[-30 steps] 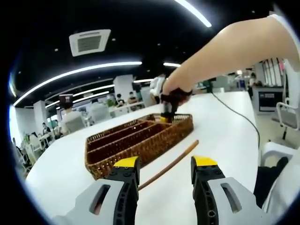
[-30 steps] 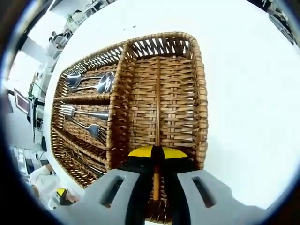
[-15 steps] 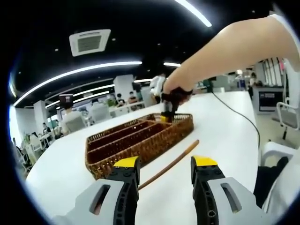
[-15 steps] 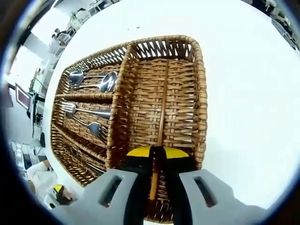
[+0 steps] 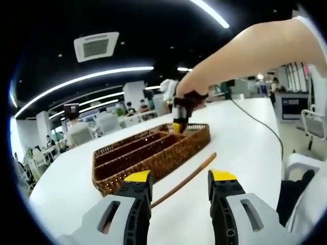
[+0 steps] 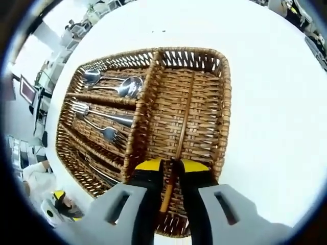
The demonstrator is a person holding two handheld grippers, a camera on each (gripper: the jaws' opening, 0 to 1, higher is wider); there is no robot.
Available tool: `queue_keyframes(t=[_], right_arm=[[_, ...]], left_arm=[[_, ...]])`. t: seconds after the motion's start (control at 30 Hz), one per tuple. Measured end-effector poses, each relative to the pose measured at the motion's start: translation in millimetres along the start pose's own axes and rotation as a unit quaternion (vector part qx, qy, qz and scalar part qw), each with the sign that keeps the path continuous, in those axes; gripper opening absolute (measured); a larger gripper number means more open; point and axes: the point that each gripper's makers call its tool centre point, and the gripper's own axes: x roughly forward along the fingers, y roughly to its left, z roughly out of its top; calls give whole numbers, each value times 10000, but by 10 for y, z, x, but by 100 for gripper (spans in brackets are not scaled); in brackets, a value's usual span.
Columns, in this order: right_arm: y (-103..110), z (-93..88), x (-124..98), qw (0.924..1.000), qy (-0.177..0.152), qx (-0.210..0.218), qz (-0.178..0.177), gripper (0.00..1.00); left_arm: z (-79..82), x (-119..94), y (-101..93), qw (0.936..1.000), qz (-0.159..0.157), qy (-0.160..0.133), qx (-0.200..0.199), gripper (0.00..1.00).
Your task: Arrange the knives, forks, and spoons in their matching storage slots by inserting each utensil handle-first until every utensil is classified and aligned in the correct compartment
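Observation:
A brown wicker basket (image 5: pixel 153 153) with long slots sits on a white table (image 5: pixel 245 153). Beside its near wall lies a wooden chopstick (image 5: pixel 196 169), just beyond my open left gripper (image 5: pixel 180 178). A hand holds my right gripper (image 5: pixel 179 120) over the basket's far end. From above, the basket (image 6: pixel 225 112) holds spoons (image 6: pixel 120 88) in one slot and forks (image 6: pixel 102 117) in the slot beside them. My right gripper (image 6: pixel 171 166) is shut on a second wooden chopstick (image 6: pixel 184 122). This one slants down the wide compartment, its far tip near the end wall.
A dark cable (image 5: pixel 255 122) runs across the table toward the right edge, where a white chair (image 5: pixel 311 127) stands. More slim metal pieces (image 6: pixel 99 171) lie in the basket's outer slot. Desks and seated people fill the background at the left.
The right gripper has lifted and shifted slightly, so the basket looks smaller and the held chopstick now slants. The left gripper and the chopstick on the table have not moved.

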Motion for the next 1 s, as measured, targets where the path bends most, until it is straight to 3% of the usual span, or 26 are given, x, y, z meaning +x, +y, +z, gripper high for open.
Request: queue_keyframes(t=[0.17, 0.43, 0.53, 0.6, 0.73, 0.9, 1.0], right_arm=[[17, -8, -87, 9996, -46, -285, 30, 15], [151, 17, -207, 9876, -356, -1505, 287, 16], [219, 26, -235, 9791, -508, -1934, 381, 18], [265, 62, -261, 9693, -720, -2316, 407, 18], [355, 56, -292, 9608, -911, -2562, 541, 19], [521, -12, -360, 9361, -1311, -3192, 679, 20], [622, -32, -407, 9238, -1692, -3344, 789, 22]], left_arm=[[19, 15, -12, 10000, -10, 22, 45, 43], [16, 18, 16, 9999, 37, 81, 67, 43], [4, 16, 43, 9999, 55, 109, 46, 43], [5, 15, 54, 9999, 68, 124, 53, 43], [6, 18, 66, 9999, 71, 137, 38, 43], [-14, 20, 73, 9998, 52, 169, -40, 44], [-35, 15, 83, 9998, 29, 191, -100, 44]])
